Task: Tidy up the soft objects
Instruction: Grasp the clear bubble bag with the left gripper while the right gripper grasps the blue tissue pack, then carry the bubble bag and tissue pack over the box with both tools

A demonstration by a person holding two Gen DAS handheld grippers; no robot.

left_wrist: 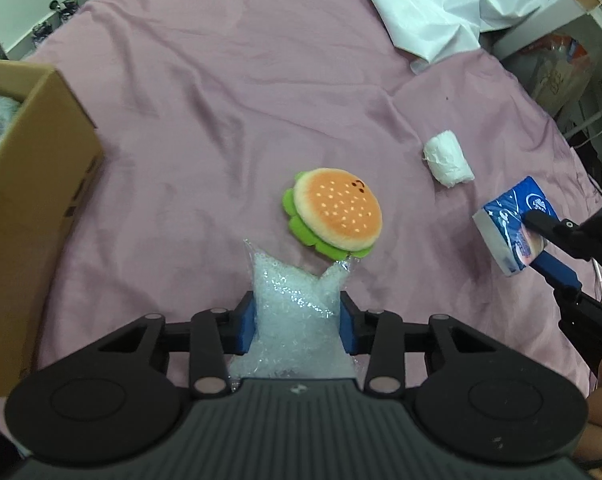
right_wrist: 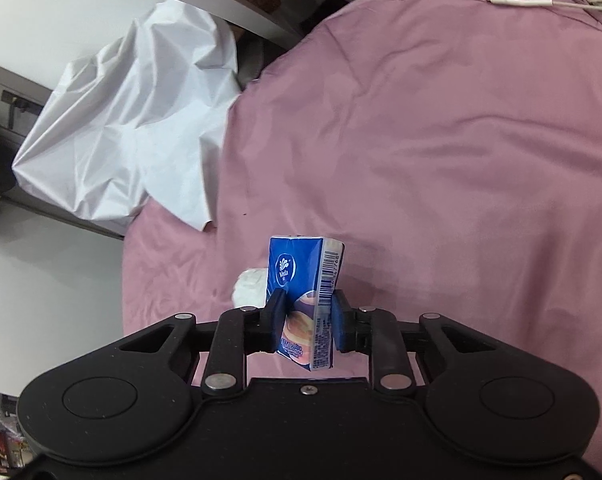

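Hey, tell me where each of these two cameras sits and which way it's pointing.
Left wrist: sits on the left tool, looking forward and down over the pink bedsheet; its fingers clamp a bubble wrap pouch, beyond it a burger plush, cardboard box at left.
Right wrist: sits on the right tool, facing across the bed toward a white cloth; its fingers clamp a blue tissue pack.
Shared: tissue pack, white roll, white cloth and sheet; the left view also shows the right tool.

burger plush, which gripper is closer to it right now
Left. The left gripper, shut on a bubble wrap bag, sits just below the burger plush. The right gripper, holding a tissue pack, is off to its right.
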